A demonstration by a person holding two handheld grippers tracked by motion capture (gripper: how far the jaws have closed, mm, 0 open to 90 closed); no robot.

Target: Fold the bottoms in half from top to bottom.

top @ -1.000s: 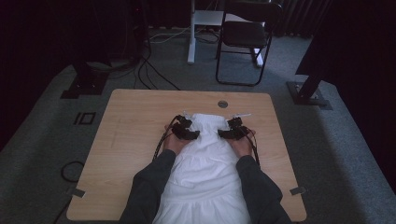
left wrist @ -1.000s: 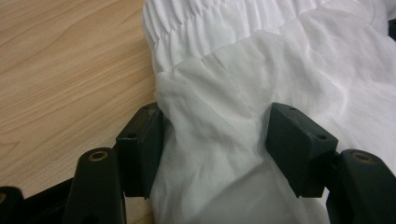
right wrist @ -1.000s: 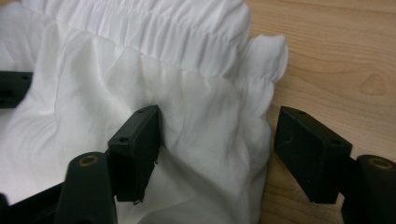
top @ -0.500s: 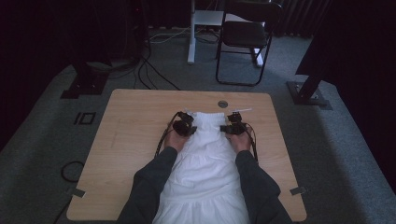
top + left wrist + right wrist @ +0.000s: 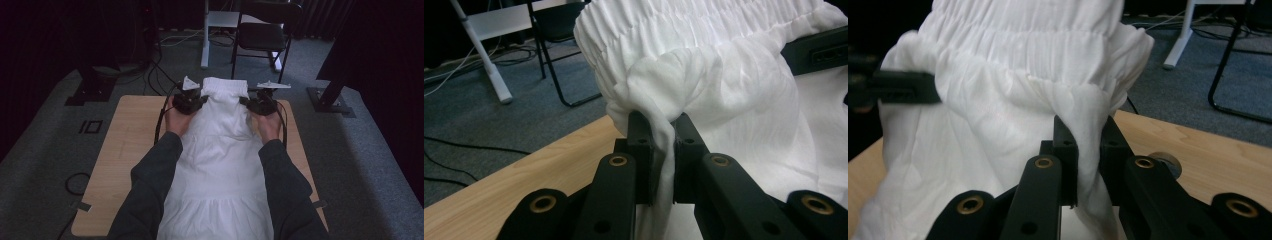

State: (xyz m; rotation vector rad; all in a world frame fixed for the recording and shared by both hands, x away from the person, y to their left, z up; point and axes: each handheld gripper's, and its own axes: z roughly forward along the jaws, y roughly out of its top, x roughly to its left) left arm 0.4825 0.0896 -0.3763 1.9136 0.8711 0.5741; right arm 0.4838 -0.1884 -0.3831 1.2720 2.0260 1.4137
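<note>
Clearly each tool, the left tool (image 5: 196, 101) and the right tool (image 5: 255, 103), is pinching a fold of the white garment (image 5: 220, 165) just below its gathered waistband (image 5: 227, 86), one at either side. The cloth looks thin, light and limp, so it will likely sag and slide; the thicker waistband gives the surest hold. From there it trails back over the desk (image 5: 125, 150) between the person's sleeves.

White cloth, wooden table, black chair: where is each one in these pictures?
white cloth (image 5: 220, 150), high view, its smooth middle.
wooden table (image 5: 125, 150), high view, bare top left of the cloth.
black chair (image 5: 262, 35), high view, its seat.
</note>
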